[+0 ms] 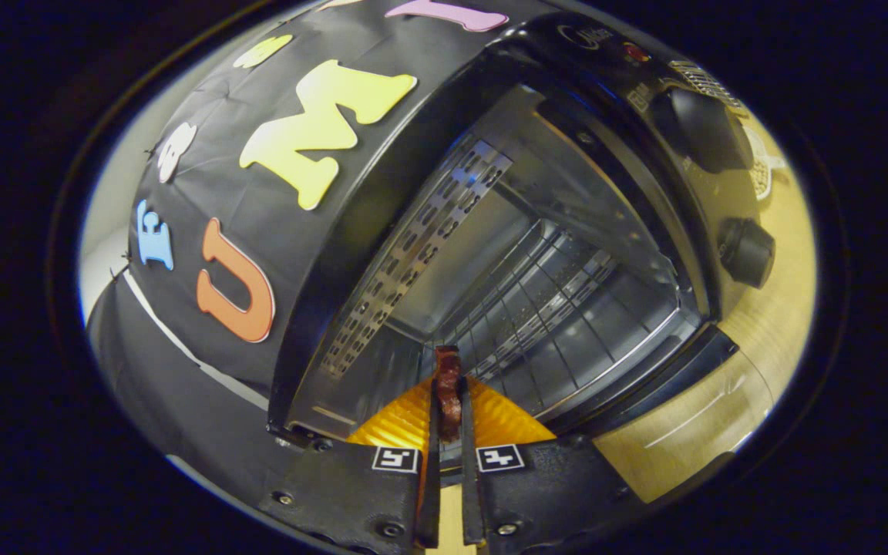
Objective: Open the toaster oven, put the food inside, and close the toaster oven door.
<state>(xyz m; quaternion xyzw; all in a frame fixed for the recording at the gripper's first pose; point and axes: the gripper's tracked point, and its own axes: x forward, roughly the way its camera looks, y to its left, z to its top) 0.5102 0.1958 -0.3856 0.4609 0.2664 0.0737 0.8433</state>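
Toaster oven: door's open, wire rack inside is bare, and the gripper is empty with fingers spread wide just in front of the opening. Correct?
Not quite. The gripper view shows the gripper is not empty: its fingers are closed on a thin dark reddish-brown piece of food, held just in front of the opening. The rest stands: the toaster oven is open and its wire rack is bare.

The food [448, 389] is a thin dark reddish strip clamped between the fingers [469, 432], which hide its near end; what kind of food it is cannot be told. The toaster oven [567, 254] door is hidden below the gripper [449, 412]. The markings around its two knobs [745, 250] are too blurred to make out.
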